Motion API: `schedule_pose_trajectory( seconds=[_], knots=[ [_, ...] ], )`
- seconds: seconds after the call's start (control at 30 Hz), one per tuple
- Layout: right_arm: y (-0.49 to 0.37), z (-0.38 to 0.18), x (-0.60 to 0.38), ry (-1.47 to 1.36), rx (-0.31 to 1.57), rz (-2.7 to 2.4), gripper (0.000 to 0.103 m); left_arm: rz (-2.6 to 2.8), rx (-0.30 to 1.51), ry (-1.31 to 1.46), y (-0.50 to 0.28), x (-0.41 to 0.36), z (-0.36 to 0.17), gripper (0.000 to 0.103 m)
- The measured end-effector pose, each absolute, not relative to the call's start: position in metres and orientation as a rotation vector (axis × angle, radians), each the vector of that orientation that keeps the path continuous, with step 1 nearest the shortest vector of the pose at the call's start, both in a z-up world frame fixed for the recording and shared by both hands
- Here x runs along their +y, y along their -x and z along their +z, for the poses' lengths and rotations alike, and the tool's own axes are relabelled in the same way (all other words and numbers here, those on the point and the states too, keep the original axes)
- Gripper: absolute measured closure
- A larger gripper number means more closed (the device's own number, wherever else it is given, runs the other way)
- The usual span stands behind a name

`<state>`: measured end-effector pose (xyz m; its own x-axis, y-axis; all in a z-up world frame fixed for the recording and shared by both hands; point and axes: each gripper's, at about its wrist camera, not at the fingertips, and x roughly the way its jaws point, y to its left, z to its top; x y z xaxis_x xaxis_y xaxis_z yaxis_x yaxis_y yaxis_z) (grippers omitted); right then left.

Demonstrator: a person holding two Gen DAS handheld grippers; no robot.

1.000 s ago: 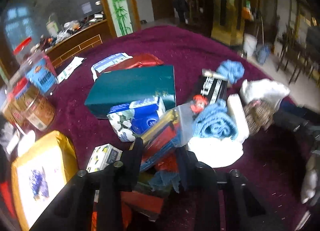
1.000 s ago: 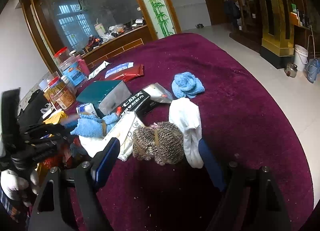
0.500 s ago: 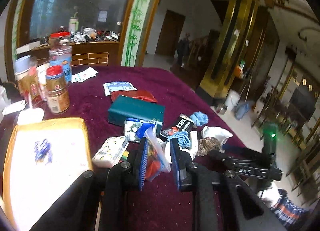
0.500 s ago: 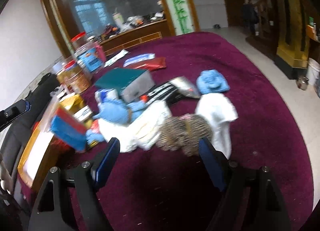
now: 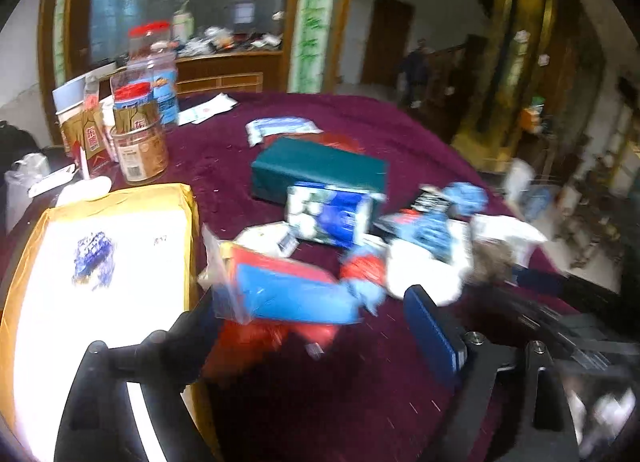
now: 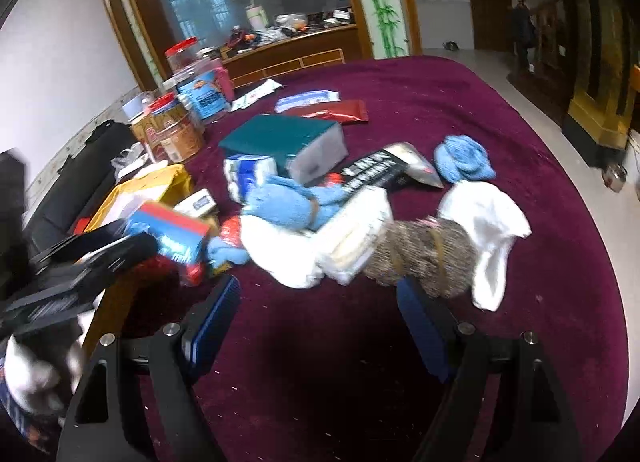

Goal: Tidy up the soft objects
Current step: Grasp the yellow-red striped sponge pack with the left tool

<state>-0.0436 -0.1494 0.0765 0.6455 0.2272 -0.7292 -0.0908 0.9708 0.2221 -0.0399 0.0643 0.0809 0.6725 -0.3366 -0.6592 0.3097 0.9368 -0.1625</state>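
My left gripper (image 5: 316, 322) is open; a red and blue packet in clear plastic (image 5: 280, 294) lies between its fingers, blurred, and also shows in the right wrist view (image 6: 176, 234). My right gripper (image 6: 316, 302) is open and empty, just short of a pile of soft things: a brown knitted roll (image 6: 424, 258), a white cloth (image 6: 484, 222), a blue towel (image 6: 288, 202), a white folded cloth (image 6: 320, 246) and a blue ball of cloth (image 6: 462, 158).
On the purple tablecloth (image 6: 440, 102) lie a green box (image 5: 316, 170), a blue and white tissue pack (image 5: 332, 214), a black packet (image 6: 372, 174), a red pouch (image 6: 336, 112), jars (image 5: 140, 142) and a yellow box (image 5: 100, 262) at the left.
My left gripper has opened and let go of the red and blue packet, which now lies tilted between the fingers. The right gripper has come a little closer to the brown roll.
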Motion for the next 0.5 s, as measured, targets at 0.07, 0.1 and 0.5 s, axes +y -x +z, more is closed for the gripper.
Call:
schedule_pose_trajectory(
  seconds=[0.07, 0.1, 0.5],
  knots=[
    [0.049, 0.078, -0.163, -0.190, 0.845, 0.158, 0.023, -0.309, 0.780, 0.031, 0.015, 0.058, 0.071, 0.084],
    [0.053, 0.081, -0.171, -0.199, 0.836, 0.143, 0.023, -0.310, 0.833, 0.066, 0.000, 0.058, 0.063, 0.088],
    [0.054, 0.080, -0.246, -0.335, 0.814, 0.016, 0.023, -0.457, 0.765, 0.187, 0.023, 0.071, 0.095, 0.091]
  ],
)
